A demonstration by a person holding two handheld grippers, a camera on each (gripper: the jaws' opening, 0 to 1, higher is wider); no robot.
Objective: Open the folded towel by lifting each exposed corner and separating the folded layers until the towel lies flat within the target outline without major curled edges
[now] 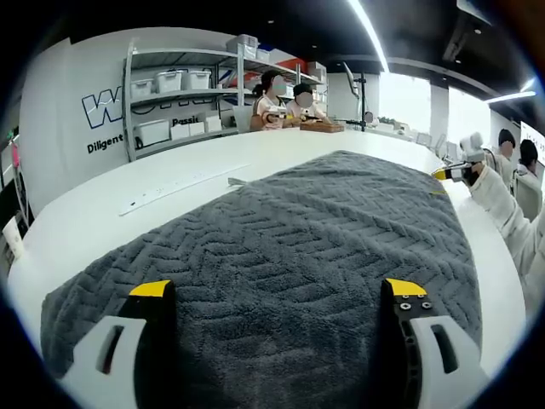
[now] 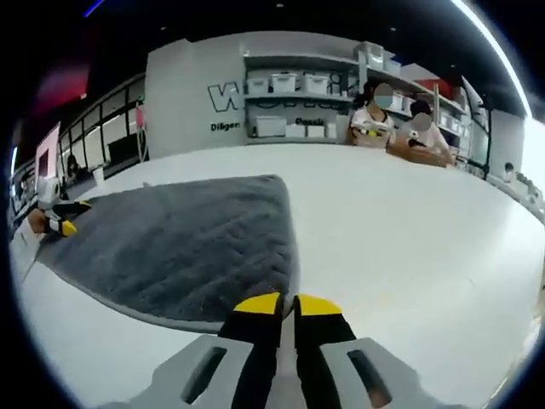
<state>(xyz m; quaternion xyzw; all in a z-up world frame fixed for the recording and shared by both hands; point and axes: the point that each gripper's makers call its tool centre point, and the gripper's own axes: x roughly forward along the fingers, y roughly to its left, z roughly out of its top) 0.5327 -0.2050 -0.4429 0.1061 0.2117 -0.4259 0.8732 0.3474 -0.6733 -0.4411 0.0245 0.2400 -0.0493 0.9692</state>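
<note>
Left gripper view: left claw [image 1: 279,294] spread wide, low over the grey towel [image 1: 298,247] on the white counter [image 1: 111,221]; could bunch the pile if dragged. Right gripper view: right claw [image 2: 287,305] pinched together, seemingly empty, just beside the towel's near edge; thick, chevron-textured, mostly flat.

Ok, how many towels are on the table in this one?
1. A single grey towel lies spread on the white table, under the open left gripper and just beyond the shut right gripper. Any folded layers beneath it would be hidden.
</note>
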